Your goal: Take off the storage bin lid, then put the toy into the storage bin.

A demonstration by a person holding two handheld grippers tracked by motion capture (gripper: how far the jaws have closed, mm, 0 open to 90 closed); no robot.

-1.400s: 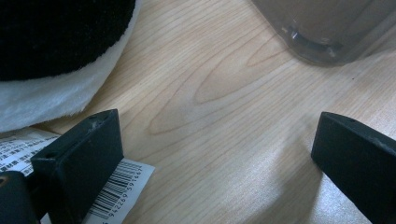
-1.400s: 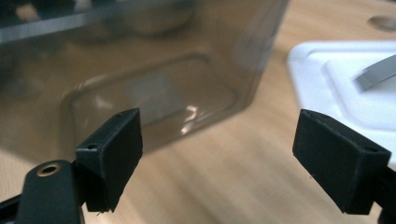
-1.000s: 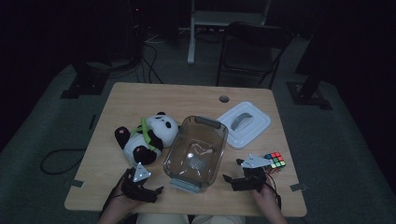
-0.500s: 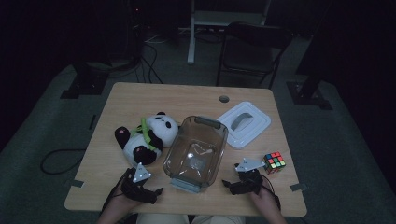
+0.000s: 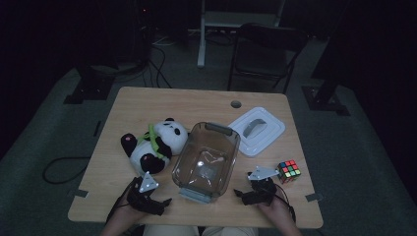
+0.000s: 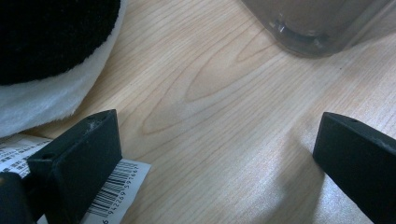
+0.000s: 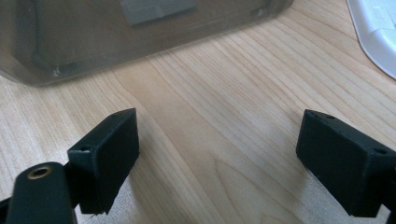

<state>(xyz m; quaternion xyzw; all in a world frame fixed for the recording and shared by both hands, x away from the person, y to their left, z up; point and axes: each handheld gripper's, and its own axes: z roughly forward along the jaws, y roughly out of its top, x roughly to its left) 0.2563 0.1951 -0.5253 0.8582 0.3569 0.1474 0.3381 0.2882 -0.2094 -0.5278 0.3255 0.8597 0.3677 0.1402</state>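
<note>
L gripper (image 5: 164,202) sat at the table's (image 5: 162,105) near edge, left of centre, held in the person's left hand (image 5: 125,214); jaws spread wide w/ nothing between them, just bare wood in the left gripper view. A barcode tag (image 6: 109,196) lay under its left jaw there, next to the panda's (image 5: 155,142) black-and-white fur at top left. Panda lay on its back just beyond L gripper, touching or nearly touching the clear bin (image 5: 206,160) to its right. Bin stood mid-table, open & empty, tilted diagonal, grey handles at both ends; its near corner showed in both gripper views. R gripper (image 5: 242,196) rested close by the bin's near right corner, jaws also wide apart, holding nothing, pointed at the bin wall (image 7: 93,42). White lid (image 5: 258,130) lay flat beyond the bin's far right end, handle up. Cube (image 5: 289,171) sat just right of R gripper, apart from it.
</note>
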